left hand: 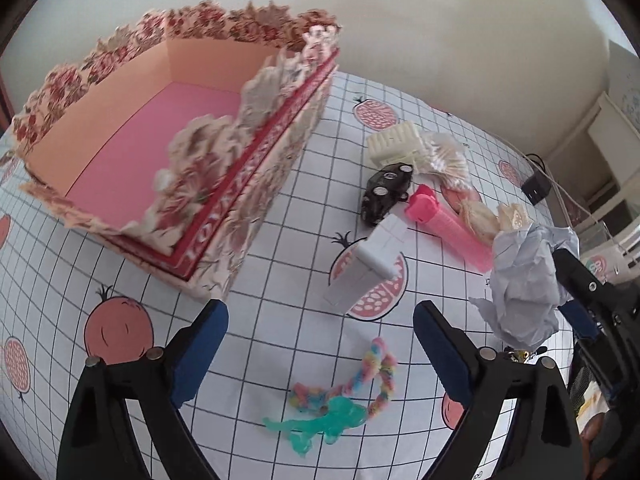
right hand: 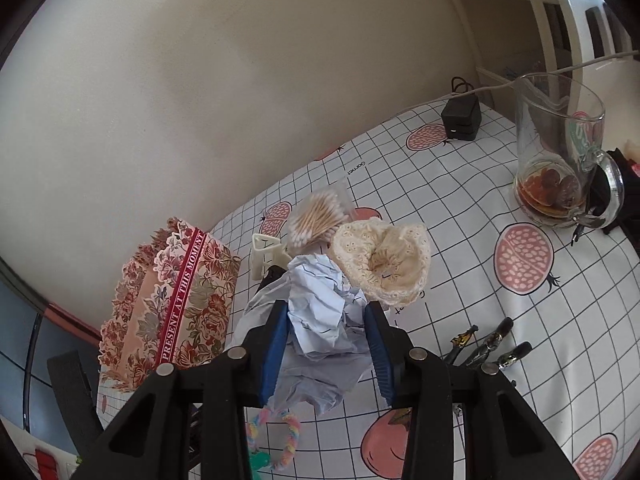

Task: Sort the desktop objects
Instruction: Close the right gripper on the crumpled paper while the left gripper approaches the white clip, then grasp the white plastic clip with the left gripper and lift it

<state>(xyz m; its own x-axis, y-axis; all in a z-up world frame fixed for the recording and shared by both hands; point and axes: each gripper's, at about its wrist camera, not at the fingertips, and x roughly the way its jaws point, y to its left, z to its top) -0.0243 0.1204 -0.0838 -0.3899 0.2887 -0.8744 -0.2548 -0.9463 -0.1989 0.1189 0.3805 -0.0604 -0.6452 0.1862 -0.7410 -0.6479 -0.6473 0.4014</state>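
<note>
Between right gripper (right hand: 326,336) pads, crumpled paper (right hand: 320,312), floral box (left hand: 168,152) well apart

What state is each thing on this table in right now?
Floral gift box: open, nothing inside.
Crumpled paper: gripped by right gripper.
Left gripper: open, holding nothing.
Glass pitcher: upright, little liquid at bottom.
Cotton swabs: bagged, lying flat.

Left tool (left hand: 320,320): black angular plastic arms, blue ribbed pads (left hand: 208,344), round silver screws at the joints. Right tool (right hand: 326,328): same black arms, blue pads (right hand: 276,344), silver screws.
</note>
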